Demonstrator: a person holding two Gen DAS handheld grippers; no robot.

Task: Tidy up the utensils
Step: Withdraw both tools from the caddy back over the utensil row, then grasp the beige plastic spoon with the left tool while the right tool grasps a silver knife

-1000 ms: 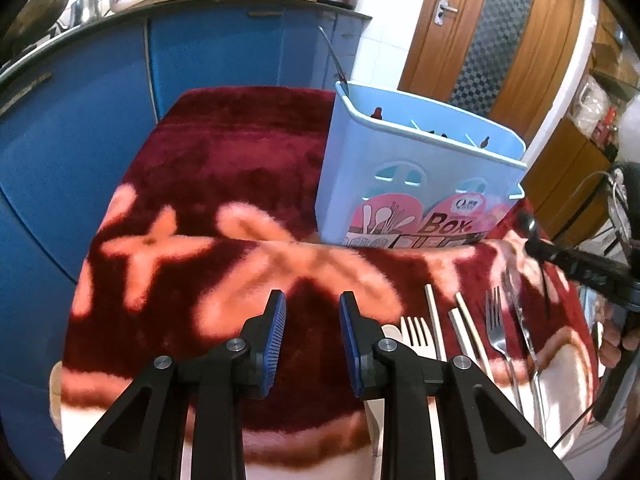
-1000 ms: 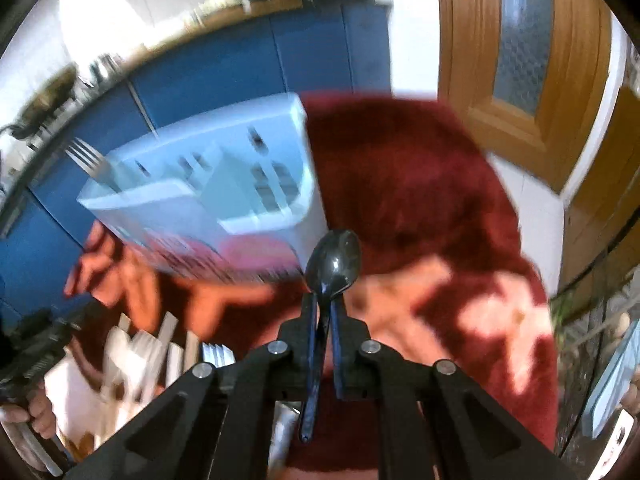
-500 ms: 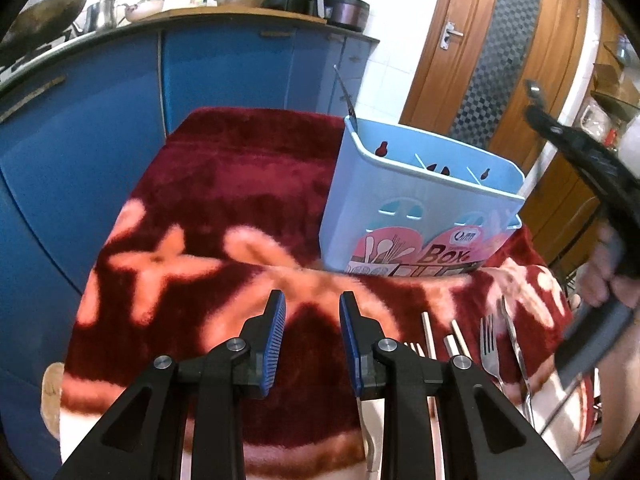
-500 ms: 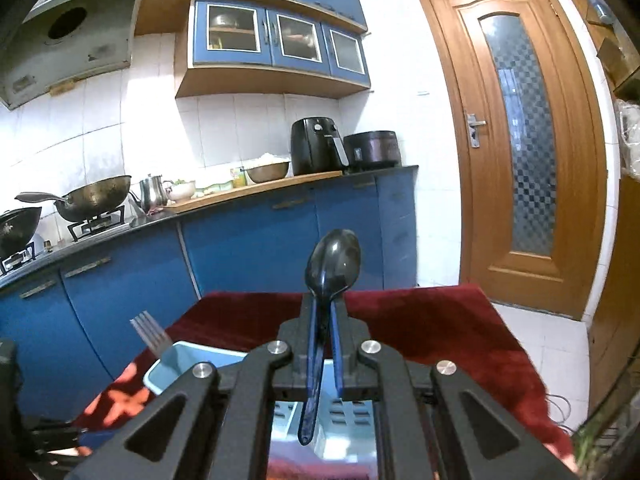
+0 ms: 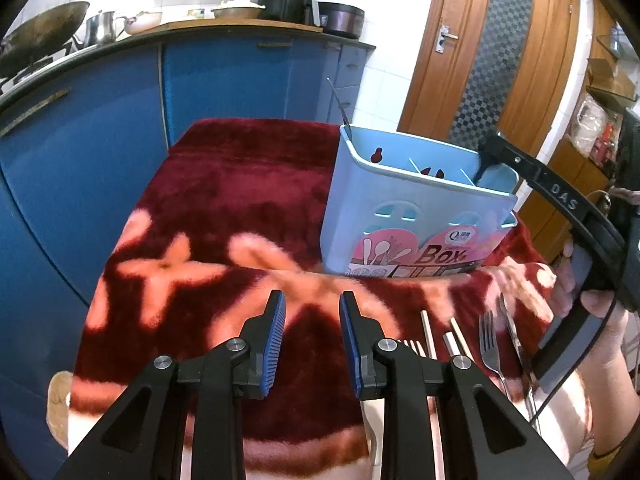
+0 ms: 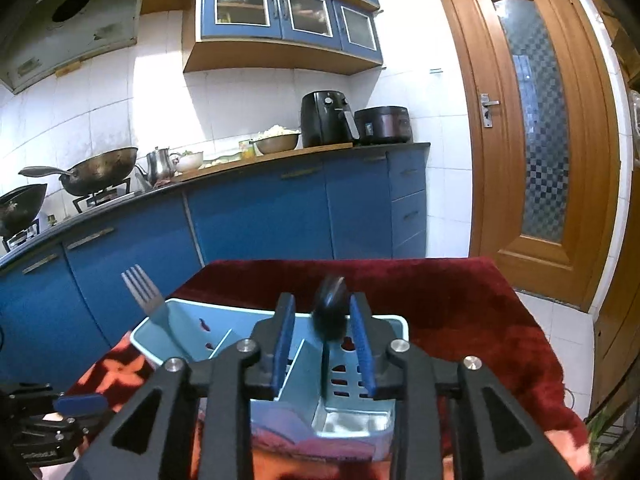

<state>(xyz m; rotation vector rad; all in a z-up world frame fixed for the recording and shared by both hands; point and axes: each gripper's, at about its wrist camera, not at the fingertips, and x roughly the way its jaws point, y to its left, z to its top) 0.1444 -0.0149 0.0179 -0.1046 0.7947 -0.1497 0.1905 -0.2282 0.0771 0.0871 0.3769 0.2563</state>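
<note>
A light blue utensil box [image 5: 416,216] stands on a red patterned cloth [image 5: 240,208]; it also shows in the right wrist view [image 6: 224,336]. My right gripper [image 6: 324,320] is open right above the box's right compartment. A dark spoon [image 6: 330,312], blurred, is between its jaws with its handle down in the box. A fork [image 6: 140,288] stands in the box's left end. My left gripper [image 5: 312,316] is open and empty above the cloth. Several forks [image 5: 490,338] and other utensils [image 5: 428,332] lie on the cloth to its right.
Blue kitchen cabinets [image 5: 120,120] run behind and left of the table. The counter holds a wok [image 6: 100,168], a kettle, bowls, an air fryer [image 6: 326,120] and a cooker. A wooden door [image 6: 536,128] is at the right.
My right gripper has opened and let go of the spoon, which now drops into the box. It moved down over the box. My left gripper stayed open in place.
</note>
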